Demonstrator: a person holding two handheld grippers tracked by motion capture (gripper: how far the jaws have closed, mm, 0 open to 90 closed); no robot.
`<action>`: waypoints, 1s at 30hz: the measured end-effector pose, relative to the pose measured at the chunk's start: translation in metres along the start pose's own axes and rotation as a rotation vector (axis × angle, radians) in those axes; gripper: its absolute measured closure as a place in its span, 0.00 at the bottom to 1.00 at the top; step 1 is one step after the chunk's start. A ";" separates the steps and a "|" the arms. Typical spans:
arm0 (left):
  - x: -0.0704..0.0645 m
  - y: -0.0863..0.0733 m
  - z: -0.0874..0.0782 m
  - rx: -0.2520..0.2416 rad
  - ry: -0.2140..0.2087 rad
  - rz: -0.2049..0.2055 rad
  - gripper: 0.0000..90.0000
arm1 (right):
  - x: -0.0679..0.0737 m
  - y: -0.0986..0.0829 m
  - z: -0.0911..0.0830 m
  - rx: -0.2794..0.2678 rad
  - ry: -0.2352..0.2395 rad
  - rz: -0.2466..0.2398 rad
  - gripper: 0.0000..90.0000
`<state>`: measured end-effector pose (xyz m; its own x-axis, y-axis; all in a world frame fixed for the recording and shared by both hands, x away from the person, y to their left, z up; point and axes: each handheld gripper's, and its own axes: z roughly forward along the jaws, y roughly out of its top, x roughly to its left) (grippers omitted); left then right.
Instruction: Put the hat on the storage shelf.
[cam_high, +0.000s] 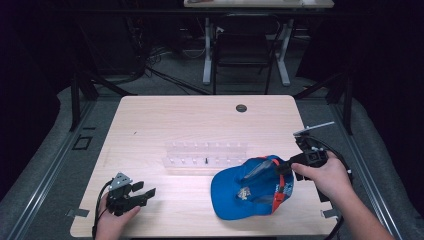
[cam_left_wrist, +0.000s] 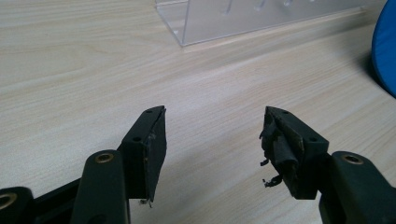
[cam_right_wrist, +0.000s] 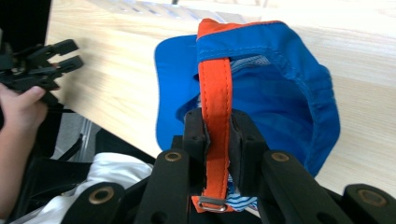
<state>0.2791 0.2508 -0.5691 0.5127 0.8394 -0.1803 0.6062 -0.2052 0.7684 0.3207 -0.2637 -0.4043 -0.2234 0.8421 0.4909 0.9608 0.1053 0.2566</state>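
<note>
I had the right gripper (cam_right_wrist: 217, 140) clamped on the orange strap (cam_right_wrist: 215, 88) at the back of the blue cap (cam_high: 250, 187), jaws pinched tight either side of the band, just above its small metal buckle (cam_right_wrist: 212, 203). The cap sat on the right front part of the wooden table (cam_high: 200, 120), just in front of the clear acrylic rack (cam_high: 205, 155), its hollow side facing my right gripper. My left gripper (cam_high: 142, 192) rested low near the left front edge, jaws spread wide and holding nothing, well apart from the cap.

My worry was the grip: the strap was thin and smooth, so a quick lift could have let it slide through the pads down to the buckle. With one hold at the back, the soft cap might also have swung and knocked the rack.
</note>
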 end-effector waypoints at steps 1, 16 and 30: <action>0.000 0.000 0.000 0.000 0.000 0.000 0.45 | 0.002 0.001 -0.001 0.001 0.010 -0.004 0.87; -0.001 0.000 0.000 -0.003 -0.005 -0.003 0.46 | 0.018 0.008 -0.005 -0.003 0.211 0.015 0.87; -0.006 0.001 0.002 -0.002 -0.014 0.011 0.46 | 0.034 0.013 -0.002 -0.024 0.352 0.018 0.87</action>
<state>0.2777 0.2451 -0.5686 0.5277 0.8300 -0.1806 0.5996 -0.2134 0.7713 0.3252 -0.2351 -0.3828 -0.2535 0.6093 0.7514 0.9618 0.0761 0.2628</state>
